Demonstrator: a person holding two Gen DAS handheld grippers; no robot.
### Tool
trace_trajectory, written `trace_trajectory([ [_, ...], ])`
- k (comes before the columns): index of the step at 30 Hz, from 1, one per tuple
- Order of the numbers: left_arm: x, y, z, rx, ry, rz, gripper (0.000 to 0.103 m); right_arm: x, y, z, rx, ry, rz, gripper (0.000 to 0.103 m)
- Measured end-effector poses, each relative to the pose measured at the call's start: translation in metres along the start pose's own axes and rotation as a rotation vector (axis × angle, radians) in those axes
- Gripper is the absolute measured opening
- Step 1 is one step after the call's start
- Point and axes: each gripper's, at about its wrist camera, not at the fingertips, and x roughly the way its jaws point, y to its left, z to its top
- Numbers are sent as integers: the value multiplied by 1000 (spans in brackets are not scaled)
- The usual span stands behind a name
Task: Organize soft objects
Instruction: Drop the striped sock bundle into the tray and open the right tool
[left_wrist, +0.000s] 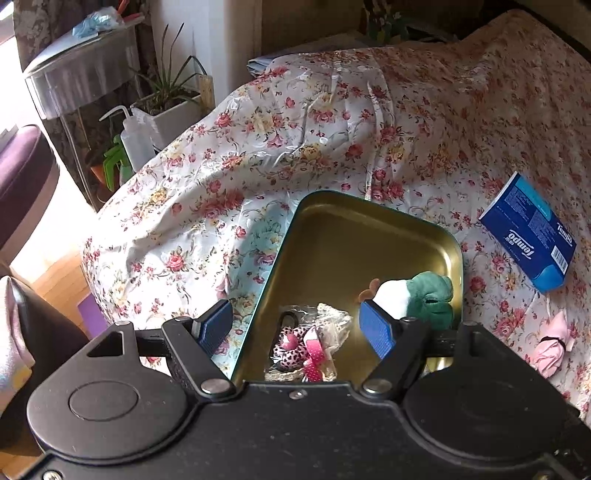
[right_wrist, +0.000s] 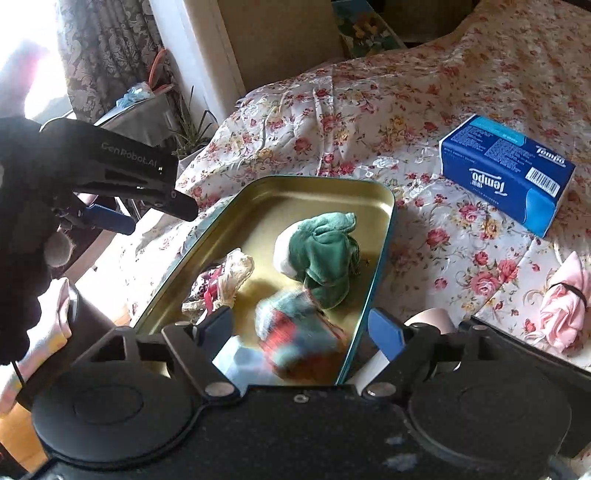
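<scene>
1. Two views split the scene for you: only your right wrist view shows the blurred red, white and grey-green soft bundle (right_wrist: 299, 332) lying in the near end of the shallow gold-lined metal tin with a teal rim (right_wrist: 255, 192), directly ahead between your right tongs' fingers.
2. Only that view also shows your left tongs (right_wrist: 122, 218) from outside, black-bodied with a blue pad, out to the left beyond the tin's left rim.
3. Your left wrist view gives the clearer look at the clear plastic packet of pink leopard-print and ribbon pieces (left_wrist: 306, 343), lying in the tin (left_wrist: 369, 218) just ahead of your left tongs (left_wrist: 295, 325), between the blue pads (left_wrist: 375, 326).
4. Both views show the green and white plush toy (right_wrist: 325, 251) (left_wrist: 424, 299) in the tin, farther in than the bundle, and just beyond your left tongs' right pad.
5. Your left tongs are spread wide and grasp nothing.
6. Your right tongs (right_wrist: 299, 332) are likewise spread wide and released; whether the pads touch the bundle you cannot tell through the blur.
7. Ahead and right of both tongs, a blue Tempo tissue box (right_wrist: 509, 173) lies on the floral bedspread (right_wrist: 369, 110).
8. Nearer, at the right, a pink crumpled cloth tied with a black band (right_wrist: 565, 306) sits on the bedspread outside the tin.
</scene>
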Motion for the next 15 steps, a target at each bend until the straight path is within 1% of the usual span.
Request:
trace_trajectory([
  [4,0,2,-1,-1,0,5,71,-4,-2,-1,-3,-12,-8,80],
  [15,-12,2,-2,24,-23,-3,71,-28,-4,-22,-15,-40,-43,81],
])
